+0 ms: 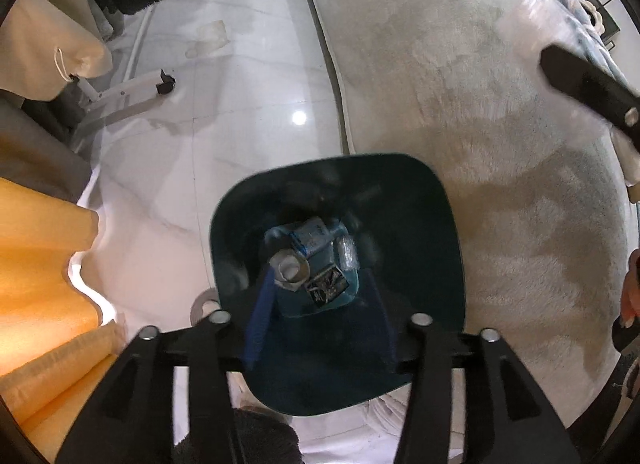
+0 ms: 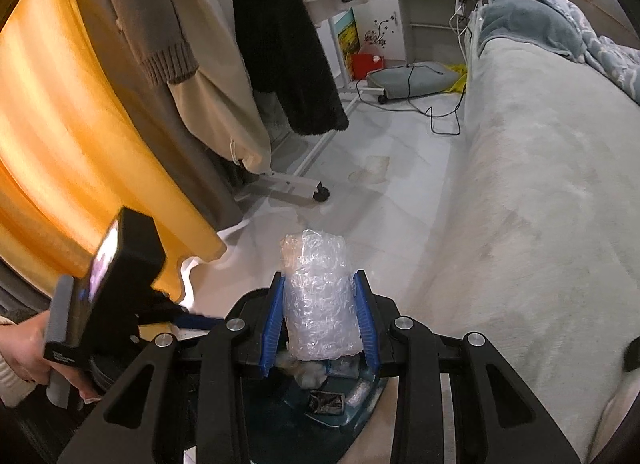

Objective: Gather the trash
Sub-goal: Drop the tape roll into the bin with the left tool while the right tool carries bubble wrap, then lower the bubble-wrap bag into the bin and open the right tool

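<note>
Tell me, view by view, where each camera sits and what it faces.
Left wrist: on the left gripper, aimed steeply down into the dark bin; its open fingers and the right gripper's tip show.
Right wrist: on the right gripper, tilted down and forward over floor and sofa; its pads clamp a bubble-wrap roll, the left hand shows.
Shared: bin, sofa, rack.

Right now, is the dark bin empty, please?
No. The dark bin already holds a blue bottle and a tape roll at its bottom.
</note>
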`<state>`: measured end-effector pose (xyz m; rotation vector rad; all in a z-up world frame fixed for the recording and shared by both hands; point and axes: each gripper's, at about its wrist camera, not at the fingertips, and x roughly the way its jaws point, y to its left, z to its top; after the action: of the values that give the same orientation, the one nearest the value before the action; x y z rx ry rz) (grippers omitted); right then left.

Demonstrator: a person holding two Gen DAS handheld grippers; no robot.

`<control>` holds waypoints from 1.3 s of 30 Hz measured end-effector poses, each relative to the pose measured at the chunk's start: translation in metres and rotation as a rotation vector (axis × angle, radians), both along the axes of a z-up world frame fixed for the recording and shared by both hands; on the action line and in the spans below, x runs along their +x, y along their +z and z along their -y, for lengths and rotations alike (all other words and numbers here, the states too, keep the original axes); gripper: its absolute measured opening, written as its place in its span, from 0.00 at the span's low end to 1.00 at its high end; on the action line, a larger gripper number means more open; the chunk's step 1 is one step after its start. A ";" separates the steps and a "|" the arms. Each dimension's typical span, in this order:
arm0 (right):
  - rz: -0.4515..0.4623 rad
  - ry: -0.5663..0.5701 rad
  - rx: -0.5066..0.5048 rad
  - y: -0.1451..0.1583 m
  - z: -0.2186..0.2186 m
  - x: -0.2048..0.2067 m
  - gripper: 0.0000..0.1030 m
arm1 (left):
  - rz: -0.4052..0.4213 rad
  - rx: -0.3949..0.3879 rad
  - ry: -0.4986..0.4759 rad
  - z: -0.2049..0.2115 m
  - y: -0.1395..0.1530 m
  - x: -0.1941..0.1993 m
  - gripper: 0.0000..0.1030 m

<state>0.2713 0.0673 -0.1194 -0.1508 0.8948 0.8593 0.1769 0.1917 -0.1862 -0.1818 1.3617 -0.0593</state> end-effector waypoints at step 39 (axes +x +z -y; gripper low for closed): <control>-0.163 0.179 -0.207 -0.069 -0.056 -0.040 0.42 | 0.667 0.043 0.285 -0.080 0.138 -0.013 0.79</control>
<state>0.2318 0.1233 -0.1887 -0.3485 1.1362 0.9532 0.1639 0.2722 -0.0477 -0.2880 0.6633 0.1397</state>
